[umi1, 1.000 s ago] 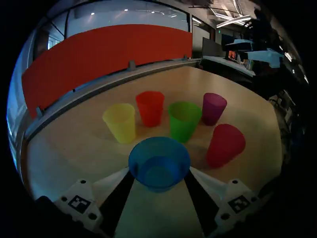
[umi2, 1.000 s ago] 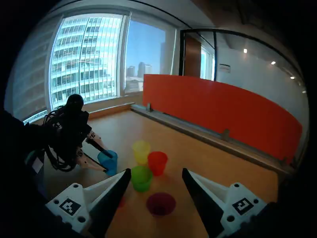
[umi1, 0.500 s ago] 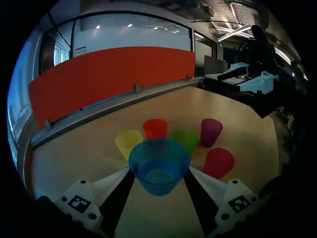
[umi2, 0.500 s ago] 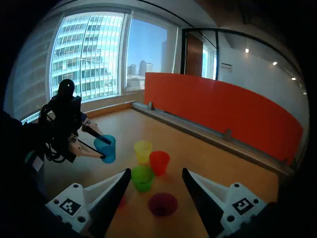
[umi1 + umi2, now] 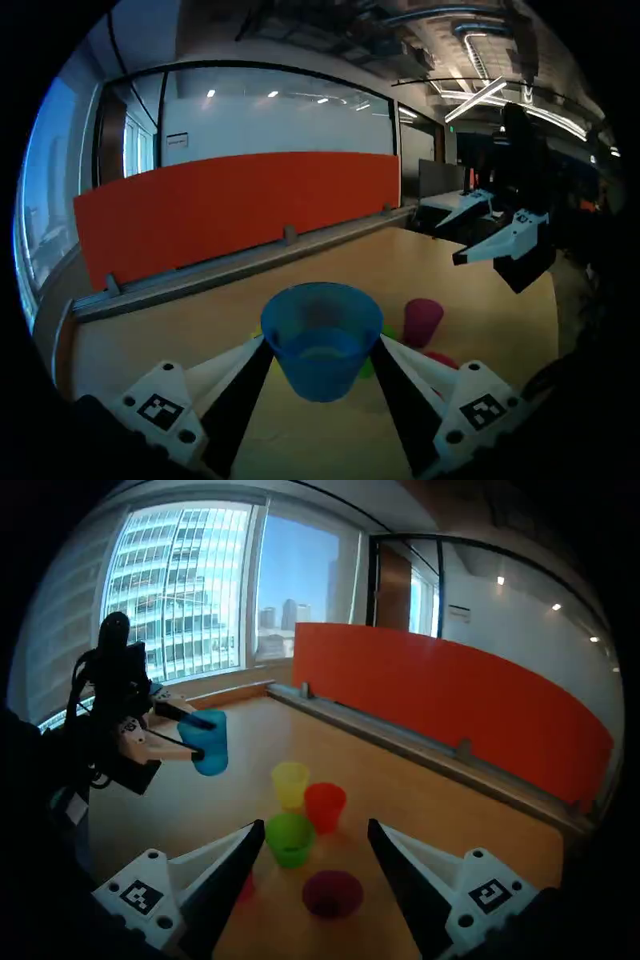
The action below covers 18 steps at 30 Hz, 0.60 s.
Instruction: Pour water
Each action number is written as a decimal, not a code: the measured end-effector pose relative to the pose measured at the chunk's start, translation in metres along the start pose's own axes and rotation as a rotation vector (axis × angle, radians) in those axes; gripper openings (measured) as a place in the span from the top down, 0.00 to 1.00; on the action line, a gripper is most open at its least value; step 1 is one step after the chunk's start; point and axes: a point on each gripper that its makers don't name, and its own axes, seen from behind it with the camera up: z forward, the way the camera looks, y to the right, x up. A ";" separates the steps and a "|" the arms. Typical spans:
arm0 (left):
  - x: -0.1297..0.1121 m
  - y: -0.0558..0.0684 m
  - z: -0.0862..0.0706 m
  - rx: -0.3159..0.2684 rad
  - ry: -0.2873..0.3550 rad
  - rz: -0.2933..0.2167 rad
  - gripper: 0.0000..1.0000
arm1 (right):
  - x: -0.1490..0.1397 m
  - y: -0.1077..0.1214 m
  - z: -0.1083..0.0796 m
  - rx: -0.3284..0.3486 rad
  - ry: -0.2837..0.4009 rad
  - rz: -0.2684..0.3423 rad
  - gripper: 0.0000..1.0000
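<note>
Blue cup point(image 5: 322, 340): translucent plastic, smooth. Table point(image 5: 448, 816): matt light wood. Orange divider point(image 5: 240, 200): matt.

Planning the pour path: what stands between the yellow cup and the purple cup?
The green cup and the orange-red cup, seen in the right gripper view.

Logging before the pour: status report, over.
Left gripper shut on blue cup, held above the table. Right gripper open, empty. Nothing between blue cup and green cup.
</note>
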 end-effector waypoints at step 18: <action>0.063 0.002 -0.029 -0.010 0.178 0.015 0.17 | -0.007 -0.009 0.018 0.029 -0.035 -0.017 0.00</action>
